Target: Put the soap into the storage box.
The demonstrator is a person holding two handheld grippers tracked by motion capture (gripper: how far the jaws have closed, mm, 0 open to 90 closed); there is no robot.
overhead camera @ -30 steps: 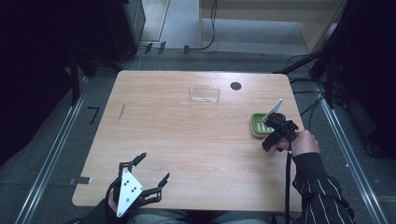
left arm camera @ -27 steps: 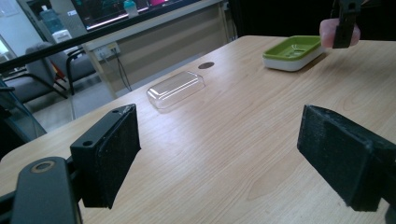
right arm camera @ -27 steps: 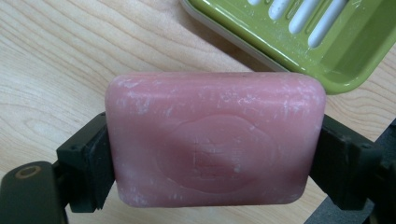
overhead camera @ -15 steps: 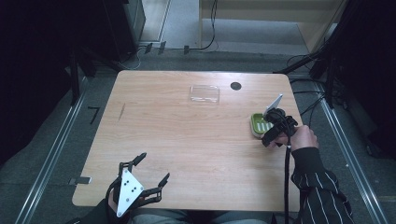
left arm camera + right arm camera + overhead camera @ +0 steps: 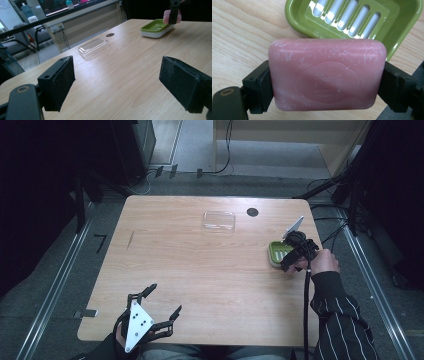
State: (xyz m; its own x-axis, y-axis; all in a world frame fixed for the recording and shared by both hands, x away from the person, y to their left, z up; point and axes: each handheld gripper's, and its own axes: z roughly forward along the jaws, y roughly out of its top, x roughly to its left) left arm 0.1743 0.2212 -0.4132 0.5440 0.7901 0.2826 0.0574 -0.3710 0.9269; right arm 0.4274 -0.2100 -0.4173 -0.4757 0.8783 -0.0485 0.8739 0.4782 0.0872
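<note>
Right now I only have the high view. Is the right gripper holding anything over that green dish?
Observer: Yes. The right gripper is shut on a pink soap bar, fingers pressing its two short ends.
Operator: Is it in the dish?
Observer: No. The green soap dish is empty; its slotted insert is bare.
Operator: Left gripper?
Observer: The left gripper is open, with bare table between its fingers.

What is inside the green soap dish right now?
The green soap dish holds only its slotted drain insert; no soap in it. The pink soap bar, clamped in the right hand-held gripper, hides its near rim.
</note>
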